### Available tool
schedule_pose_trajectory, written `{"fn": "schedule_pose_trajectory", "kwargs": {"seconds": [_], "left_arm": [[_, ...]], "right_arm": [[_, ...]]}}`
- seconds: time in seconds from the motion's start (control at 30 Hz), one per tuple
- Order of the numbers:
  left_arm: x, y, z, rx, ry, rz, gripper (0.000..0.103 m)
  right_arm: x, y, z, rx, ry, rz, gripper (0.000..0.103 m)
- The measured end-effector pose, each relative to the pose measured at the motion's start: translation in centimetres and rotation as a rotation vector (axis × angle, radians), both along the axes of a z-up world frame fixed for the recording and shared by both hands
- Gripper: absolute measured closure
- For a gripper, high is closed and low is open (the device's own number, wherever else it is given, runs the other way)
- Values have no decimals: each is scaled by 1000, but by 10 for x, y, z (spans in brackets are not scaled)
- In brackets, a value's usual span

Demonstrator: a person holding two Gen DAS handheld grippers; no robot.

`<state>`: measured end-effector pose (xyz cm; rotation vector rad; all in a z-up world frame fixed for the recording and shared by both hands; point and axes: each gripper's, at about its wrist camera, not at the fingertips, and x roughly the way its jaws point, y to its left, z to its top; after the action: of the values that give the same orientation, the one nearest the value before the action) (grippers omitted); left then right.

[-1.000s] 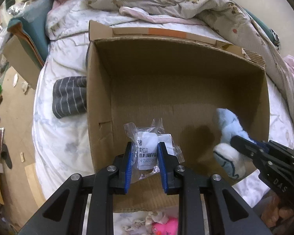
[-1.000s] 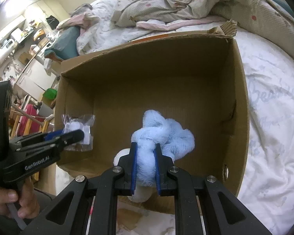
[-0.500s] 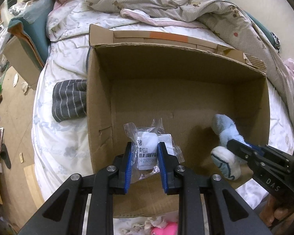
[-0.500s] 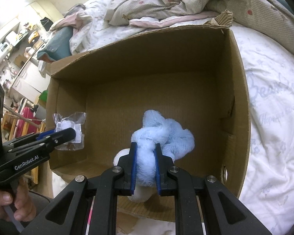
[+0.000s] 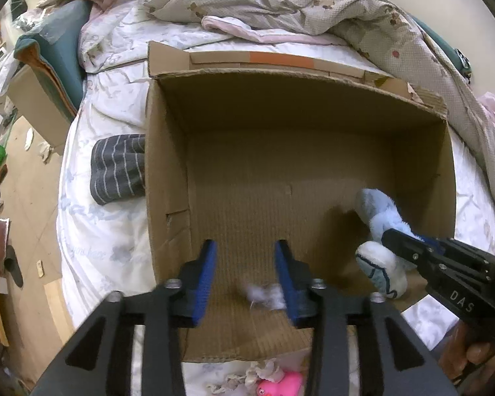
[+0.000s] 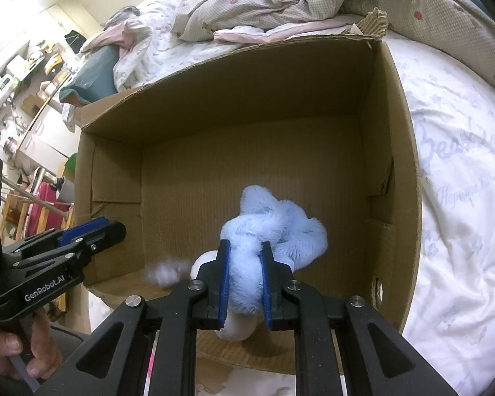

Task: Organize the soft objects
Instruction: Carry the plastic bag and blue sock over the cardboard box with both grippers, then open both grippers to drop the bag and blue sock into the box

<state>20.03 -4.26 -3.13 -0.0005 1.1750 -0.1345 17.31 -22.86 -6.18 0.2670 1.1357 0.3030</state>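
Left wrist view: on the far left, a strip of wooden floor [image 5: 26, 231] runs beside a bed [image 5: 92, 237] with a white sheet. A folded grey striped cloth [image 5: 118, 168] lies on the sheet, touching the left outer wall of a large open cardboard box [image 5: 168, 171]. The left gripper [image 5: 246, 270] hangs over the box's near left part, pointing steeply down. Its blue-padded jaws are opening, with nothing pressed between them. A blurred white packet [image 5: 267, 295] lies low in the box, just inside the right jaw. The middle and far floor of the box is bare cardboard, leaving open room out to the far wall and its torn top edge. Further right, a pale blue and white plush toy [image 5: 379, 231] hangs near the right wall, and the right gripper [image 5: 396, 241] is clamped narrowly on it. Below the near box edge, a pink toy [image 5: 280, 386] lies on the bed.

Right wrist view: the left gripper [image 6: 92, 231] sits by the left wall, a hand [image 6: 19, 353] on its grip. The plush toy [image 6: 274, 231] is squeezed between the right gripper's [image 6: 244, 264] pads, clear of the right wall.
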Motion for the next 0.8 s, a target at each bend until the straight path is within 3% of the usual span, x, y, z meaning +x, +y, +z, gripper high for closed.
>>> {"fn": "schedule_pose_trajectory", "kwargs": {"seconds": [0.1,0.2,0.3,0.37,0.4,0.43,0.67,0.73,0.8], "left_arm": [[-1,1,3,-1,-11,-1,41],[-3,0,7,-1,-24,-3,36],[-4,-1,11,9,-39,-7,36],[-5,0,13,8,-43,-1,36],[-5,1,15,10,-46,6,36],[-6,4,16,9,-47,19,36],[-15,7,25,8,-87,35,34],[-18,6,27,6,-102,28,28],[-21,7,31,0,-118,31,19]], "right_arm": [[1,0,0,3,2,-2,86],[2,-2,-1,10,5,-9,84],[2,-7,0,47,10,-26,74],[1,-8,2,47,1,-38,56],[0,-10,5,48,-12,-47,28],[-2,-11,8,58,-28,-57,21],[-7,-16,22,83,-61,-83,19],[-9,-16,26,71,-75,-83,7],[-11,-15,30,69,-94,-82,4]]}}
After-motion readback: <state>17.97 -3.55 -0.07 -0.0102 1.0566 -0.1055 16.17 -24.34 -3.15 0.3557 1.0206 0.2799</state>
